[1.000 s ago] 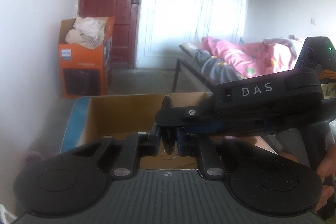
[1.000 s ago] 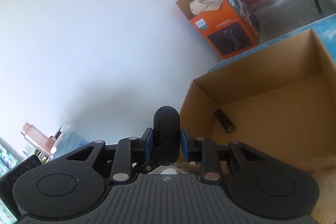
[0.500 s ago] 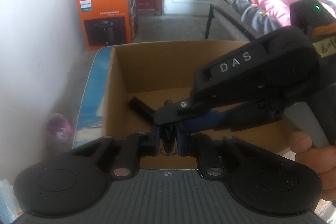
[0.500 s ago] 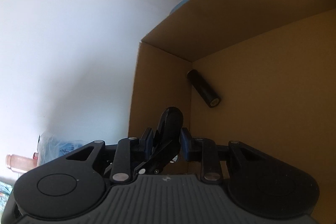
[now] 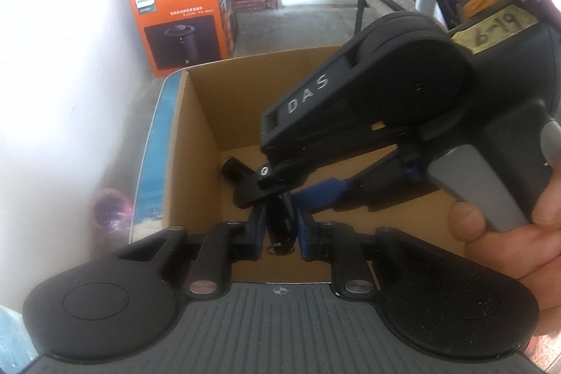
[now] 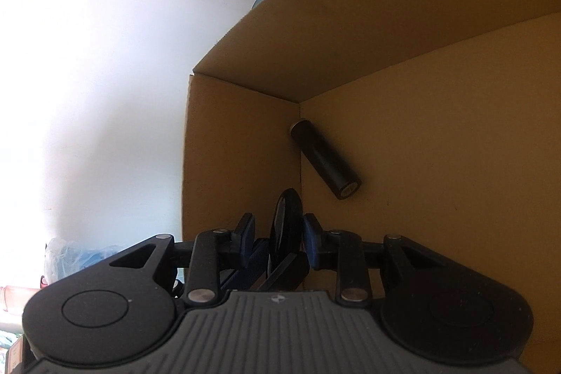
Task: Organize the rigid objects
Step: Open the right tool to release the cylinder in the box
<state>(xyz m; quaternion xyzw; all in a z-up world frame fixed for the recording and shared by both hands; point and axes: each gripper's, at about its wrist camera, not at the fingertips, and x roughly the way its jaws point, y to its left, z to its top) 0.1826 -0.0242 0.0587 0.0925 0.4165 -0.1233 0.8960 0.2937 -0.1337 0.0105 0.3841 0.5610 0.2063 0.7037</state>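
The left gripper (image 5: 279, 226) grips a black fob (image 5: 279, 218) over the cardboard box (image 5: 196, 135). The right gripper (image 6: 277, 235) has let go. A black cylinder (image 6: 324, 158) lies inside.

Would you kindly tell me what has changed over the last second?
Both grippers tipped down over the open cardboard box. The right gripper opened around the flat black object; the left gripper stayed shut on it. The black cylinder stayed put.

we've tipped both grippers down into the cardboard box (image 5: 196, 142); the right gripper (image 6: 277, 233) has spread around the black object (image 6: 285, 226).
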